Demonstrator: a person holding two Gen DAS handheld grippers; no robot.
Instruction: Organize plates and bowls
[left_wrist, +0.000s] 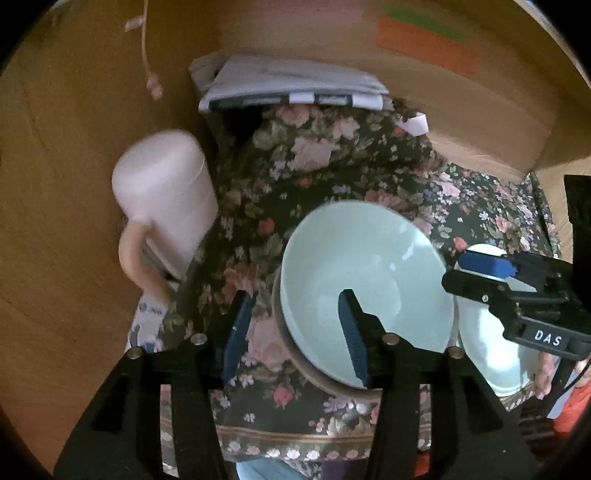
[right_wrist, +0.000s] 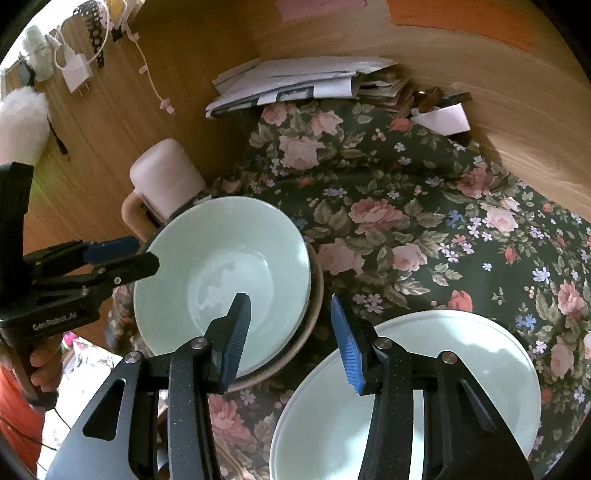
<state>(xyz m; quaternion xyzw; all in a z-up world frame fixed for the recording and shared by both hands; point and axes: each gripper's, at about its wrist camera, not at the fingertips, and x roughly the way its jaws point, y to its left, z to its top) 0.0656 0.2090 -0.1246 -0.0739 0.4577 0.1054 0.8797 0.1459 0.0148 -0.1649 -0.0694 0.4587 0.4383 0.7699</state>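
Observation:
A pale green bowl (left_wrist: 365, 273) (right_wrist: 221, 273) sits nested in a brown-rimmed bowl (right_wrist: 314, 306) on the floral cloth. My left gripper (left_wrist: 295, 332) (right_wrist: 147, 254) straddles the bowl's left rim, one finger inside and one outside, with its pads clear of the rim. From the other side my right gripper (right_wrist: 291, 336) (left_wrist: 458, 269) straddles the right rim in the same way, with gaps showing on both sides. A pale green plate (right_wrist: 443, 369) (left_wrist: 487, 350) lies flat to the right of the bowls, partly hidden under the right gripper.
A pink lidded mug (left_wrist: 166, 199) (right_wrist: 166, 177) stands close to the bowls' left, against a wooden wall. A stack of papers (left_wrist: 291, 85) (right_wrist: 295, 81) lies at the back. The floral cloth (right_wrist: 424, 221) runs bare to the right. A person's hand (right_wrist: 40, 365) holds the left gripper's handle.

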